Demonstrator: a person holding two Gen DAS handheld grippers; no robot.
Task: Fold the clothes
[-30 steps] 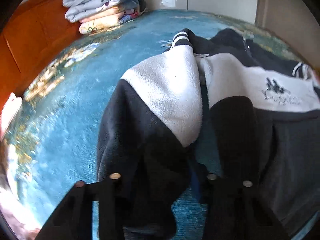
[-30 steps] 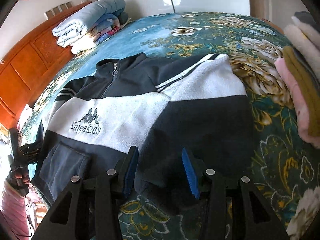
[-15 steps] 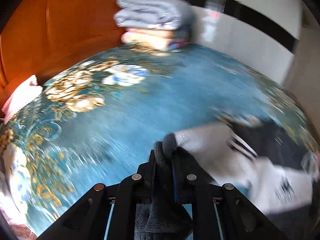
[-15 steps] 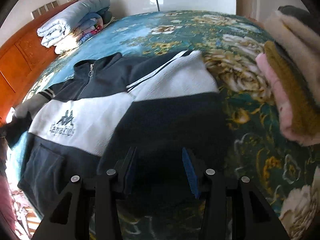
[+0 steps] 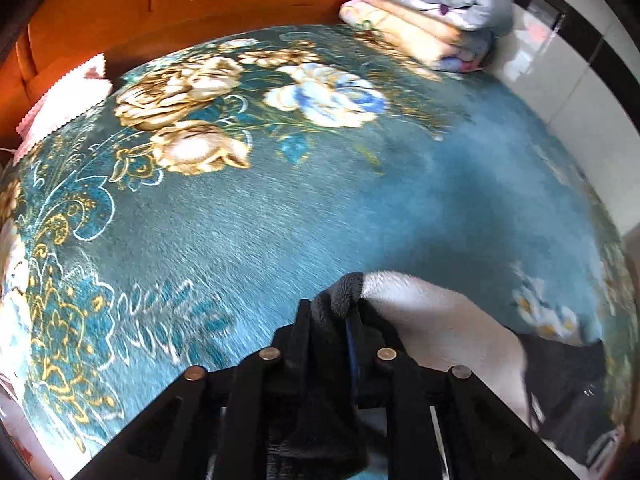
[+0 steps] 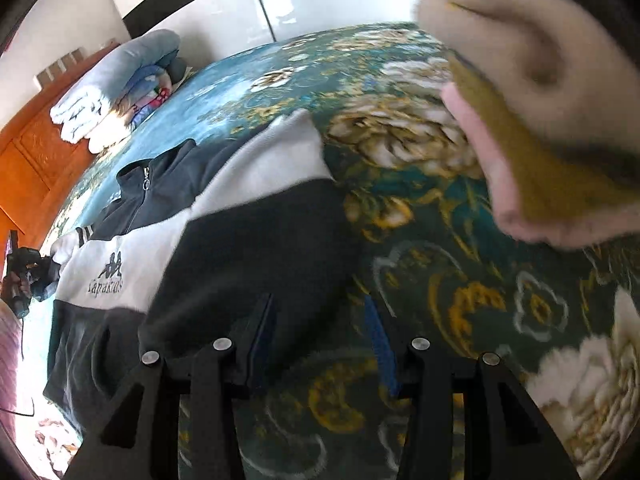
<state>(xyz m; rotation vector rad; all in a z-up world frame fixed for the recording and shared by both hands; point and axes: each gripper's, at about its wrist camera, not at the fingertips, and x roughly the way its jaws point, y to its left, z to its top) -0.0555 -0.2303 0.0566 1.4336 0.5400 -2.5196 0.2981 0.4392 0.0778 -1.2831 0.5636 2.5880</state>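
Note:
A navy and white fleece zip jacket point(image 6: 224, 232) lies face up on the teal floral bedspread point(image 6: 440, 280), its right sleeve folded across the chest. My left gripper point(image 5: 332, 320) is shut on the jacket's left sleeve point(image 5: 424, 312) at the dark-to-white seam, held out over the bedspread point(image 5: 280, 220). It also shows at the far left of the right wrist view point(image 6: 24, 268). My right gripper point(image 6: 320, 340) is open and empty, its left finger over the folded dark sleeve, its right finger over bare bedspread.
Folded quilts point(image 5: 424, 12) point(image 6: 116, 88) are stacked at the head of the bed against the orange wooden headboard point(image 5: 160, 8). A stack of folded fleece clothes point(image 6: 540, 128) sits close on the right. A pink cloth point(image 5: 64, 96) lies by the bed edge.
My left gripper closed on the left sleeve and pulled it outward, away from the jacket body. My right gripper, still open, shifted right toward the stacked clothes.

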